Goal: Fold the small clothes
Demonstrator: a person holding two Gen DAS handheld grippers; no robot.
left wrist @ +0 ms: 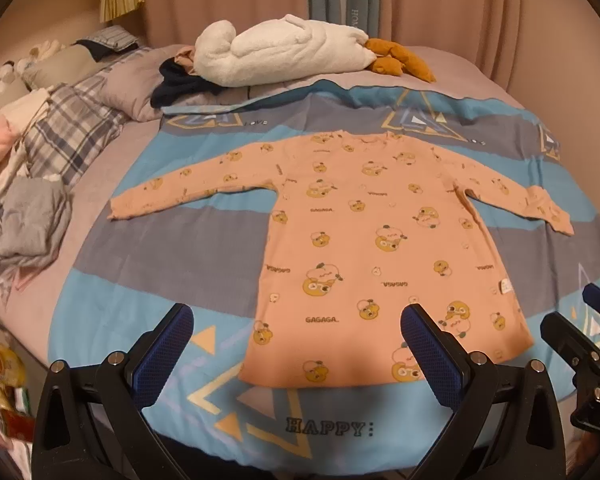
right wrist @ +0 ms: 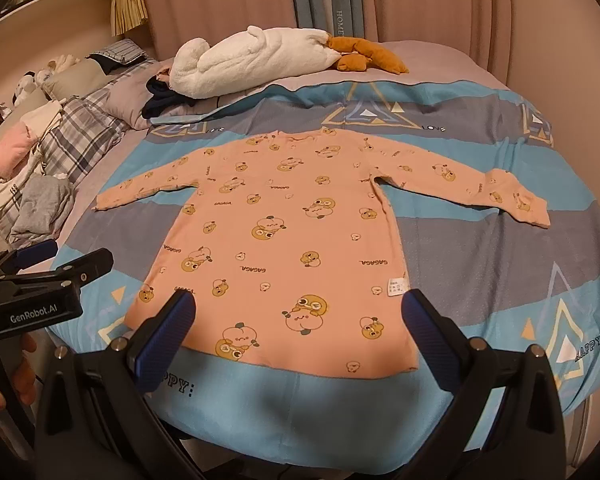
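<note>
Both tongs, left (left wrist: 296, 344) and right (right wrist: 300, 328), hang apart and empty over the hem of the pink shirt (left wrist: 380, 232) lying flat mid-frame on the bed (left wrist: 160, 280); pinching the blue cover (right wrist: 480, 240) underneath could drag it along and crumple the fold.
</note>
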